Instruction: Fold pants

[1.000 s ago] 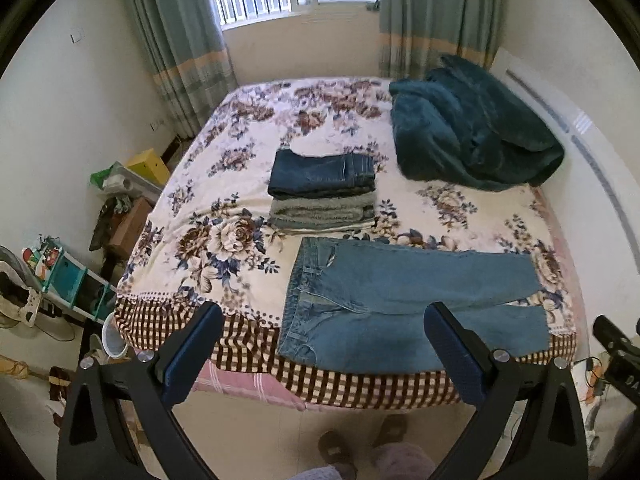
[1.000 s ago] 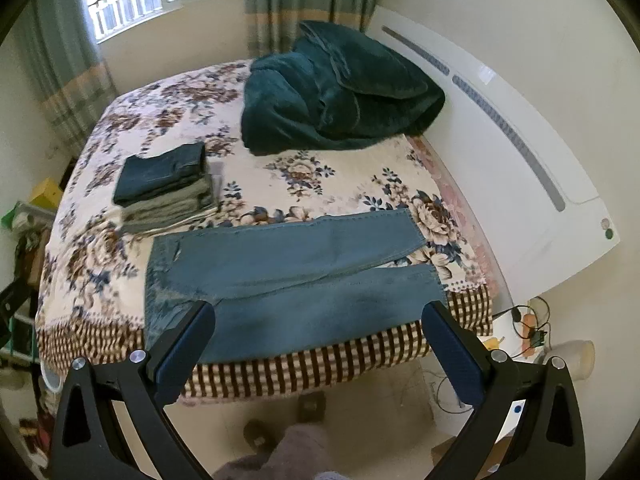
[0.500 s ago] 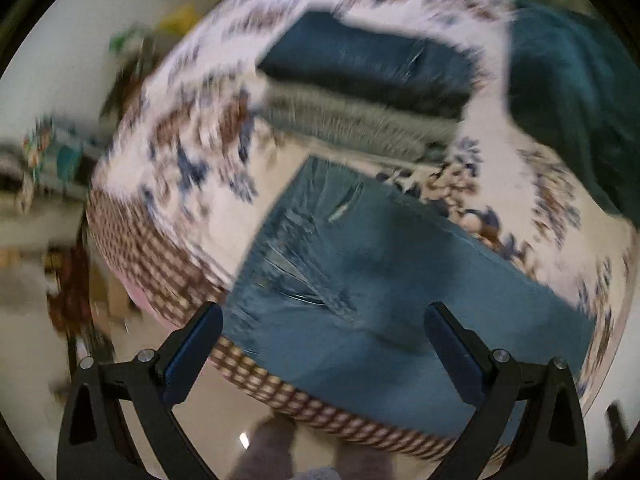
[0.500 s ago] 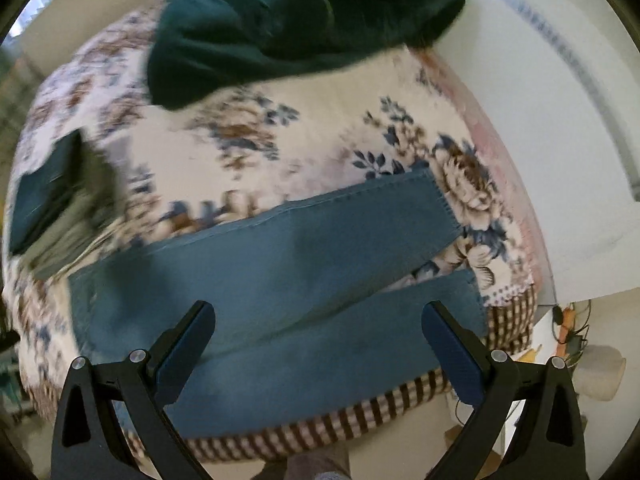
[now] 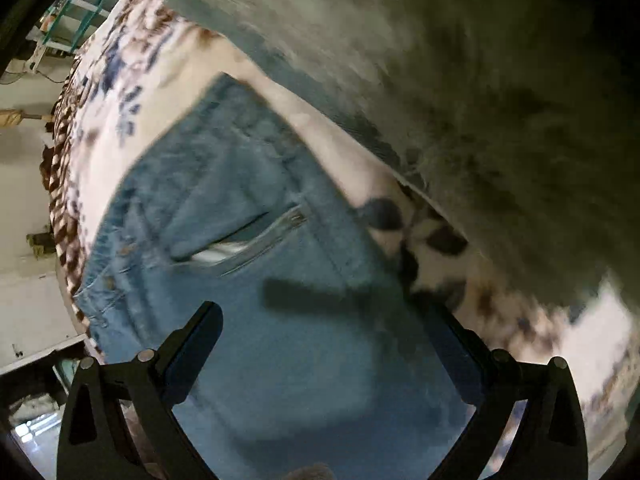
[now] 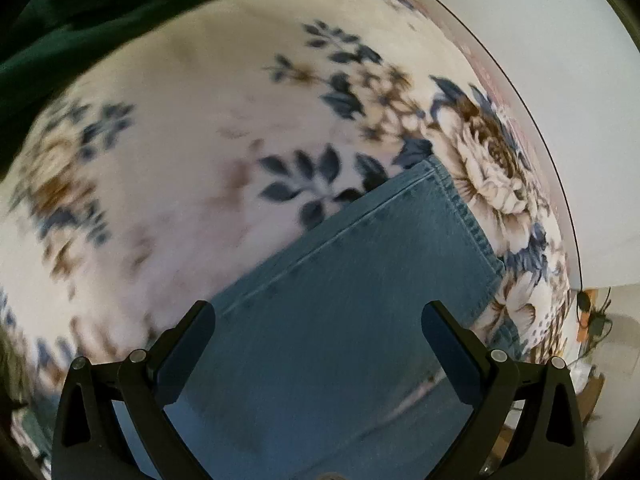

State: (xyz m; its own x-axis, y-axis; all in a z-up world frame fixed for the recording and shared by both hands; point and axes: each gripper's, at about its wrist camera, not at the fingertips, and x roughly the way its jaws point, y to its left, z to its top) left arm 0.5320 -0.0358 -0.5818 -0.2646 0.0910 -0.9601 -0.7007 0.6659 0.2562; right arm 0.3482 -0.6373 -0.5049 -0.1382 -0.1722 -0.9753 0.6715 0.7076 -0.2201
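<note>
The jeans (image 5: 256, 280) are lying flat on the bed (image 6: 200, 140), near its checkered edge, waist end with the pocket showing in the left wrist view and a leg hem (image 6: 460, 216) showing in the right wrist view. The left tongs (image 5: 324, 332) are hovering close over the waist area with fingers apart, gripping nothing. The right tongs (image 6: 316, 332) are hovering over the leg, also spread apart and empty. A blurred grey-green folded stack (image 5: 460, 80) is sitting just beyond the waist. A dark green blanket (image 6: 80, 8) is lying farther up the floral bedspread.
</note>
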